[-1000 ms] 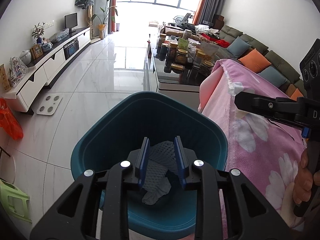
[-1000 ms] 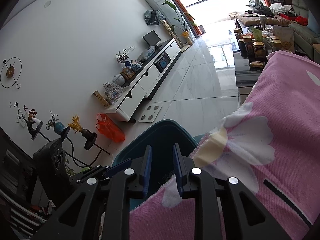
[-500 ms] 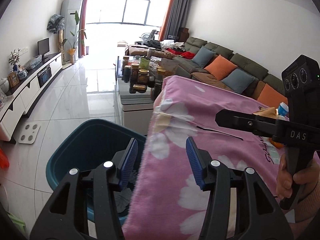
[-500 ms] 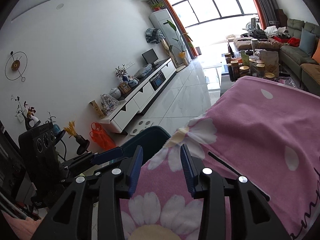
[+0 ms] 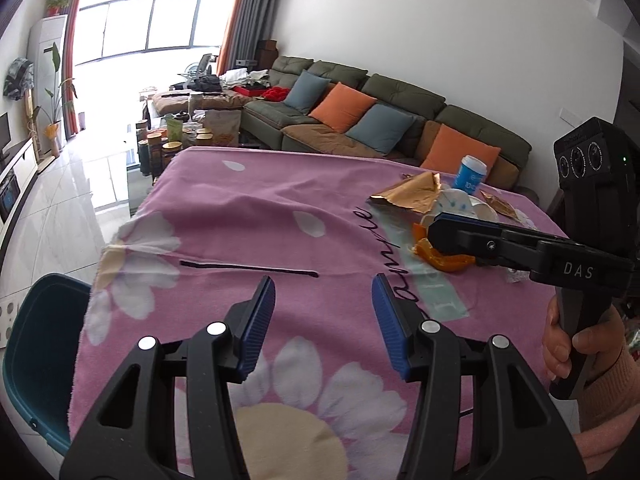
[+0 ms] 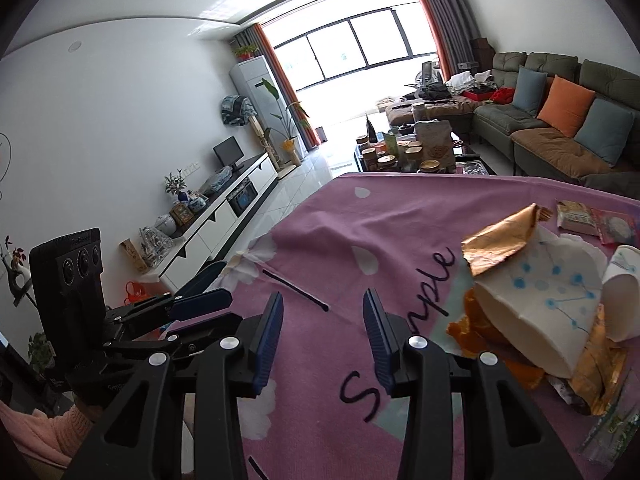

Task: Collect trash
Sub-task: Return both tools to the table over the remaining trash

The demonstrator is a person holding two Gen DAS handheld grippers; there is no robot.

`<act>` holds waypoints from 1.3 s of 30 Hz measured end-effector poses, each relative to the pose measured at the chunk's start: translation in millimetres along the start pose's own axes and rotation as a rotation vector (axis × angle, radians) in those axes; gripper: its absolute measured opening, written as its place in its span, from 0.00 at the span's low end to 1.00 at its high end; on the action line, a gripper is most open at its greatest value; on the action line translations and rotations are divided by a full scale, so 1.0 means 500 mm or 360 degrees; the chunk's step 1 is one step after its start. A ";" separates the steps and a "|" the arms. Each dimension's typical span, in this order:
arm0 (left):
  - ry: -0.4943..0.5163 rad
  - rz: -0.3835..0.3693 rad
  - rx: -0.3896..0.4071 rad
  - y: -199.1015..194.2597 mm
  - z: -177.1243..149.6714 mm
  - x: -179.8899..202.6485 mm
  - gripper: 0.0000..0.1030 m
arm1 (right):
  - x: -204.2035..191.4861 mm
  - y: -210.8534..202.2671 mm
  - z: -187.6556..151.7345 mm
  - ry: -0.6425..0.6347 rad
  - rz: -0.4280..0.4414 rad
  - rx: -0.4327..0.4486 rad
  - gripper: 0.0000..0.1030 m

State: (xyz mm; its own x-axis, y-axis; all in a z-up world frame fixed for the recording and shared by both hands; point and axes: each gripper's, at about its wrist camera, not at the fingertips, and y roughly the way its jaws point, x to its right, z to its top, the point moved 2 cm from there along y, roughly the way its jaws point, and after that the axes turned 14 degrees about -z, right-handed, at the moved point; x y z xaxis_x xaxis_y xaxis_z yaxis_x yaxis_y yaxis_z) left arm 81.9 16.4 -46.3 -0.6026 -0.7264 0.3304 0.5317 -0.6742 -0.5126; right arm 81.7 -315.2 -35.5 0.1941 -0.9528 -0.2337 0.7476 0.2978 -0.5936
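I am holding my left gripper [image 5: 323, 312] and right gripper [image 6: 323, 330] spread and empty over the pink blanket [image 5: 248, 216], with the trash pile [image 6: 540, 304] still waiting uncollected beside the right one, well away from the teal bin [image 5: 36, 360].

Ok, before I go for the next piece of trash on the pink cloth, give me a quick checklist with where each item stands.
1. Left gripper open and empty: ok.
2. Right gripper open and empty: ok.
3. Trash in view, crushed paper cup and gold wrapper: ok.
4. Orange peel clear of the right gripper: not ok, partly hidden.
5. Bin beside the table: ok.
6. Room left in bin: cannot tell.
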 end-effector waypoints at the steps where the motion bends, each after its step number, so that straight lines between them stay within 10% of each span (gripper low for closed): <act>1: 0.0013 -0.0021 -0.0012 0.009 0.000 0.011 0.48 | 0.017 -0.007 -0.003 0.0020 -0.0023 0.0005 0.38; 20: 0.0228 -0.0455 -0.0281 0.194 0.009 0.222 0.48 | 0.348 -0.136 -0.045 0.0412 -0.0439 0.0181 0.41; 39: 0.0181 -0.0685 -0.0562 0.376 -0.002 0.356 0.49 | 0.497 -0.050 -0.008 0.0489 -0.0411 0.0027 0.47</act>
State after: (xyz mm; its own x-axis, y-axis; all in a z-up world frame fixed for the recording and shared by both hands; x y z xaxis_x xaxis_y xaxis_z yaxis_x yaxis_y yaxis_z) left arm 74.2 -239.6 -84.6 -0.7917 -0.3639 0.4907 0.0043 -0.8065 -0.5912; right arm 108.6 -559.1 -81.7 -0.1988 -0.9333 -0.2992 0.7577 0.0472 -0.6509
